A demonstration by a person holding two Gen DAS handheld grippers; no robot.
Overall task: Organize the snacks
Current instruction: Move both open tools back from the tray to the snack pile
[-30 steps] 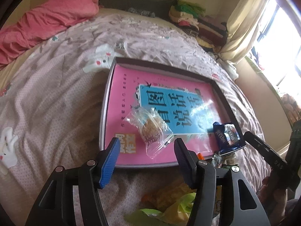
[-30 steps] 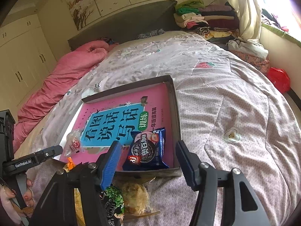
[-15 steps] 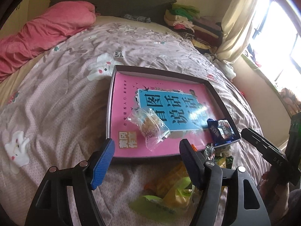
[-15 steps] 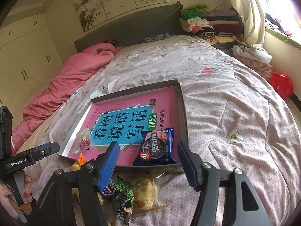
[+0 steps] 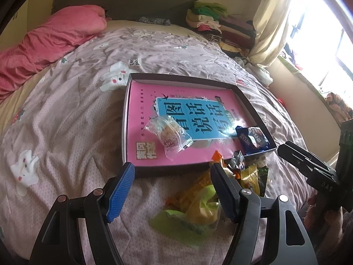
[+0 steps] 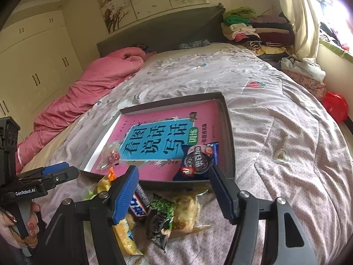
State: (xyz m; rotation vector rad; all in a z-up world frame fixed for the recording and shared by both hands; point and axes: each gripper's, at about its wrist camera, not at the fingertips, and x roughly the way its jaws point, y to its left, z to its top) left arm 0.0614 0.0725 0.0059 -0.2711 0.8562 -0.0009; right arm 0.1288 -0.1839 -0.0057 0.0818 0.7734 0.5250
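A dark-rimmed tray point(image 5: 183, 79) point(image 6: 230, 137) lies on the bed with a pink book point(image 5: 141, 101) inside it. On the book rest a clear-wrapped pastry point(image 5: 169, 135) point(image 6: 110, 156) and a blue cookie packet point(image 5: 253, 140) point(image 6: 198, 159). A loose snack pile sits on the quilt in front of the tray: a green-yellow bag point(image 5: 198, 209), a chocolate bar point(image 6: 139, 203), a green-black packet point(image 6: 161, 216) and a wrapped pastry point(image 6: 187, 207). My left gripper point(image 5: 172, 172) is open with nothing in it, just short of the tray's near rim. My right gripper point(image 6: 174, 172) hangs open over the pile.
A purple-grey quilt point(image 5: 66, 121) covers the bed. A pink duvet point(image 6: 92, 84) lies bunched at the far left. Folded clothes point(image 6: 253, 28) are stacked by the headboard, with a curtain and a window on the right. A hand point(image 6: 24, 227) holds the left gripper's handle.
Both grippers have drawn back from the tray and risen slightly, and their jaws stand a little wider. The pastry and cookie packet stay in the tray. More of the snack pile shows.
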